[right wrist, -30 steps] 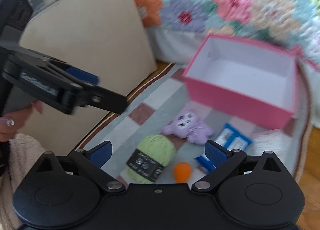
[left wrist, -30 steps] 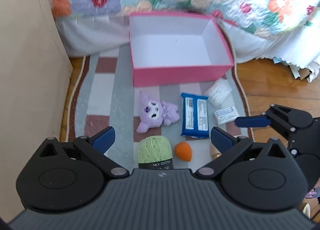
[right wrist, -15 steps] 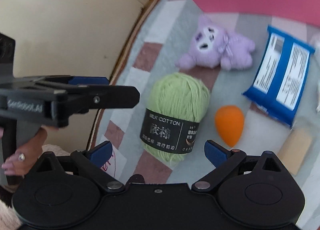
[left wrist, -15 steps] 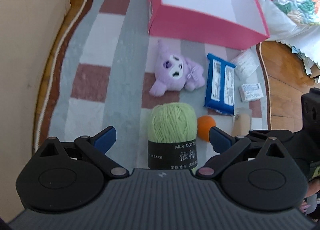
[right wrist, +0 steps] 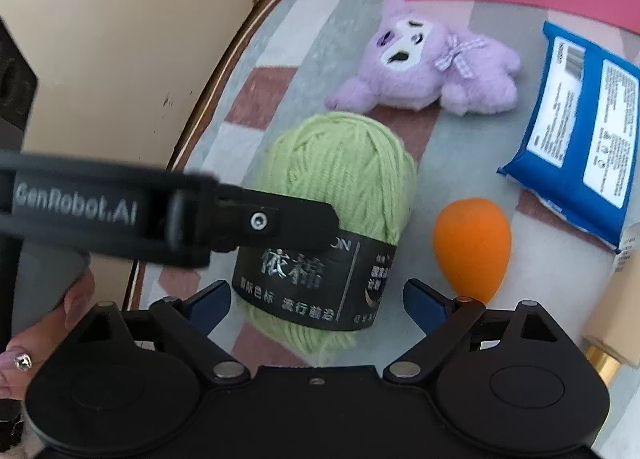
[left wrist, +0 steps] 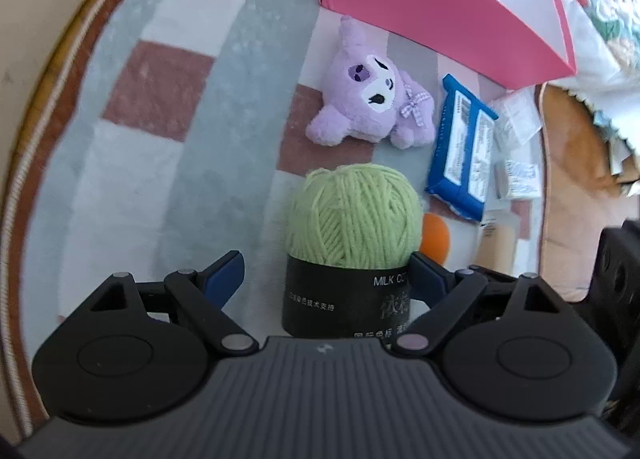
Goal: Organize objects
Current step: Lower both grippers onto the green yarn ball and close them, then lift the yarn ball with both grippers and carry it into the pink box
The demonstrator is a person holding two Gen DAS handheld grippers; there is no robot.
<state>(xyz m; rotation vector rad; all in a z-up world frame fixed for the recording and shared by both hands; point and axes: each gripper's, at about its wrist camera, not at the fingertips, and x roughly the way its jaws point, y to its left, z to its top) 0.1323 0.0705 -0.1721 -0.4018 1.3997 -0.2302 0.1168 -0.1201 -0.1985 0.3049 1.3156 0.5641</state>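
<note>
A green yarn ball (left wrist: 354, 211) with a black label lies on the checked rug (left wrist: 160, 119). My left gripper (left wrist: 324, 273) points down at it, jaws closing, the ball between them. Its right pad is at the label's edge and its left pad stands apart. My right gripper (right wrist: 316, 299) also straddles the yarn ball (right wrist: 340, 167), jaws closing, pads close to the label without pressing. One of the left gripper's fingers (right wrist: 280, 219) crosses the ball in the right wrist view. An orange egg-shaped sponge (right wrist: 472, 243) lies just right of the yarn.
Beyond the yarn lie a purple plush (left wrist: 372, 99), a blue packet (left wrist: 464, 147) and small white packets (left wrist: 516, 175), with an open pink box (left wrist: 440, 7) behind them. A beige bottle (right wrist: 616, 299) lies at the right. A beige panel (right wrist: 120, 39) bounds the left. A hand (right wrist: 24, 355) holds the left tool.
Both grippers have sunk toward the yarn ball, which now fills the space between their jaws. Both pairs of jaws have narrowed a little. The box has slid to the top edge.
</note>
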